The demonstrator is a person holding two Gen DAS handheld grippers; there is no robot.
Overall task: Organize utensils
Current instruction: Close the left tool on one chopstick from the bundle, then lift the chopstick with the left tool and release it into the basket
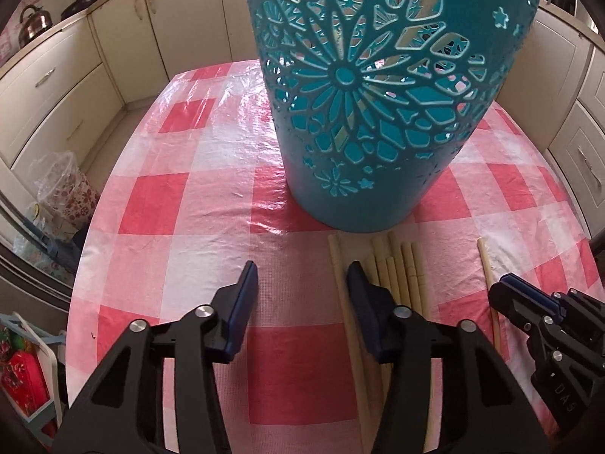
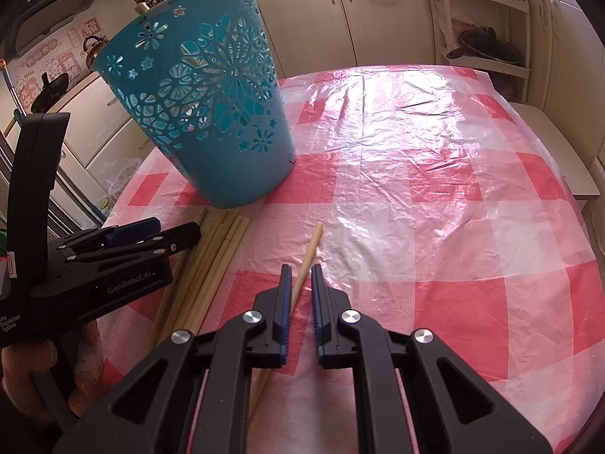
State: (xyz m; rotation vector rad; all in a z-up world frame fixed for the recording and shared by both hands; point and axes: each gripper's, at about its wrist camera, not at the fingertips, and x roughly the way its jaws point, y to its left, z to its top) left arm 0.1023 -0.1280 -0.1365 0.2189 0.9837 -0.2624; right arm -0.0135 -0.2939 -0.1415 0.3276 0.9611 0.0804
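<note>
The left claw [image 1: 302, 276] stands part-open over the checked table [image 1: 170, 196], nothing between its pads; the right claw [image 2: 301, 287] is nearly closed around a single chopstick [image 2: 308, 261]. The teal basket [image 1: 378, 94] stands upright behind. A bundle of chopsticks [image 1: 401, 265] lies just before it.

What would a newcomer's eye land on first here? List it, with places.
First, the tall teal cut-out basket standing upright at the near left of the red-and-white checked tablecloth. Next, the bundle of pale chopsticks lying just in front of its base, beside the left gripper. Last, one lone chopstick lying apart to the right, between the right gripper's narrow jaws.
</note>
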